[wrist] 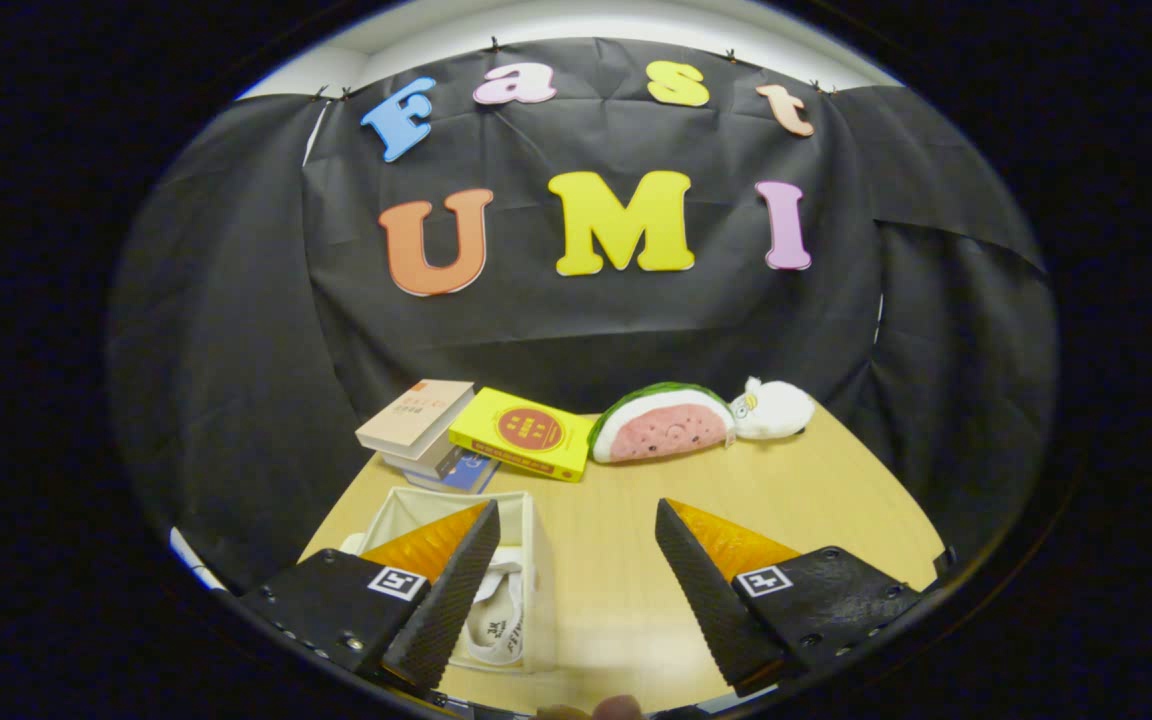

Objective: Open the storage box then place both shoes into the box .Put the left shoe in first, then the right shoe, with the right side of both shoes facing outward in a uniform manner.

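A white fabric storage box (536, 575) stands open on the wooden table (786, 490), partly behind my left finger (451, 590). Inside it lies a white shoe (496, 615), its sole side showing next to that finger. My gripper (576, 580) hovers above the table with its fingers wide apart and nothing between them. The right finger (706, 590) is over bare table to the right of the box. Much of the box's inside is hidden by the left finger.
Beyond the box, a stack of books (421, 425) and a yellow book (526, 432) lie at the table's far side. A watermelon-slice plush (661, 425) and a small white plush (774, 408) lie to their right. Bare table stretches right of the box.
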Demonstrator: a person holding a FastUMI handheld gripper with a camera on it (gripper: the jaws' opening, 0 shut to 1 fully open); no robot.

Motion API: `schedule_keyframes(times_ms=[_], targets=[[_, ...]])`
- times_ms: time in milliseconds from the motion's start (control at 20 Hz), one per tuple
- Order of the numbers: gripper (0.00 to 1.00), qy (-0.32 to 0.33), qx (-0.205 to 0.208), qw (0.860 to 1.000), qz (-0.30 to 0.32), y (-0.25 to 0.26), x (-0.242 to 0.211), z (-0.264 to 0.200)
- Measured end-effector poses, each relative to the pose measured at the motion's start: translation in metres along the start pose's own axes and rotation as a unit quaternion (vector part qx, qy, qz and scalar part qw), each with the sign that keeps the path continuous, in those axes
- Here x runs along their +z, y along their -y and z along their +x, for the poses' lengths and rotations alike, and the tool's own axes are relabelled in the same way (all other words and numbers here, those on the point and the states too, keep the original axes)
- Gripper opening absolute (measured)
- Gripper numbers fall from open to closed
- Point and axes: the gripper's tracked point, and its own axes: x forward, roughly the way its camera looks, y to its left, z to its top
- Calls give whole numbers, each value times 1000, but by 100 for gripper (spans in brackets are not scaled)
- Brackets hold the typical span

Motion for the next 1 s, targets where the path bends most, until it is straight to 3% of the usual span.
schedule_keyframes(times_ms=[350, 1000], targets=[[96, 93, -1, 995, -38, 60, 52, -47], [96, 127, -35, 991, -11, 122, 51, -80]])
